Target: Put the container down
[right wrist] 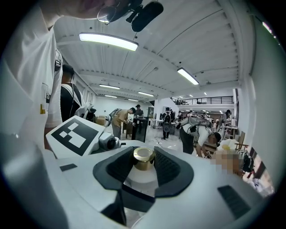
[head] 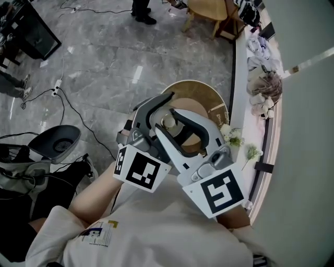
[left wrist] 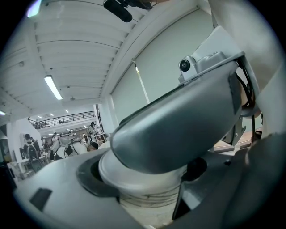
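A small white container (left wrist: 145,197) with a marbled body, a white lid (right wrist: 142,178) and a gold knob (right wrist: 144,162) is held up between both grippers, chest-high above a round wooden table (head: 201,94). My left gripper (left wrist: 143,181) is shut on the container just under the lid's rim. My right gripper (right wrist: 144,154) crosses over it from the right, and its dark pads (right wrist: 166,166) clamp the gold knob. In the head view the two grippers overlap, left gripper (head: 165,111) and right gripper (head: 170,128), and only a bit of the container (head: 168,123) shows. The right gripper's outer shell (left wrist: 178,129) fills the left gripper view.
A white ledge (head: 239,104) with small flowers (head: 232,136) and crumpled cloths (head: 263,78) runs along the right. A black swivel seat (head: 56,143), bags and cables (head: 62,104) lie on the grey floor at left. A wooden chair (head: 209,10) stands at the top. Several people stand far off.
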The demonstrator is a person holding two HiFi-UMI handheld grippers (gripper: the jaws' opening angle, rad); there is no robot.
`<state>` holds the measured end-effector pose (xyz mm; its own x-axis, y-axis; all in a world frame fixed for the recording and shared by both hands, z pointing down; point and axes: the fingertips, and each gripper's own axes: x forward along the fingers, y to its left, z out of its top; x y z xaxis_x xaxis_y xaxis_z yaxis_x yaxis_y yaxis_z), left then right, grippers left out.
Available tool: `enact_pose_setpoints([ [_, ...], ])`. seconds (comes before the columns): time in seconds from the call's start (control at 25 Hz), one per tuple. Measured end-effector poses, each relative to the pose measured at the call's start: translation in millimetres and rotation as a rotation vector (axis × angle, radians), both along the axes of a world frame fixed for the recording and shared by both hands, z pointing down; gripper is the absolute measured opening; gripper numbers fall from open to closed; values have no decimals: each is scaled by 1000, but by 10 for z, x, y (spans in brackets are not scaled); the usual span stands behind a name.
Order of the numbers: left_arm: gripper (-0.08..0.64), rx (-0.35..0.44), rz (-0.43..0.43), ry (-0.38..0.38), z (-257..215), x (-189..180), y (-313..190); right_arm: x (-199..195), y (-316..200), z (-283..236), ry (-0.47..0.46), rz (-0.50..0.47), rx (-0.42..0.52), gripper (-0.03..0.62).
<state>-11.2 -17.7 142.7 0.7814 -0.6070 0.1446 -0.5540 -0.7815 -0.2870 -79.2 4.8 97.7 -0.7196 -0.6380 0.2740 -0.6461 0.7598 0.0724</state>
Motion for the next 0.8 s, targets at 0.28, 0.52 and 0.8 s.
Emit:
enact_pose_setpoints([
  [0.28, 367, -3, 3, 5, 33, 21, -187, 13, -191, 32, 14, -1, -3, 140],
  [0.52, 367, -6, -18, 4, 45, 92, -256, 79, -254, 23, 4, -24, 2, 140],
  [0.8, 367, -20, -26, -8, 81, 403, -330, 398, -327, 50, -10, -41, -15, 140],
])
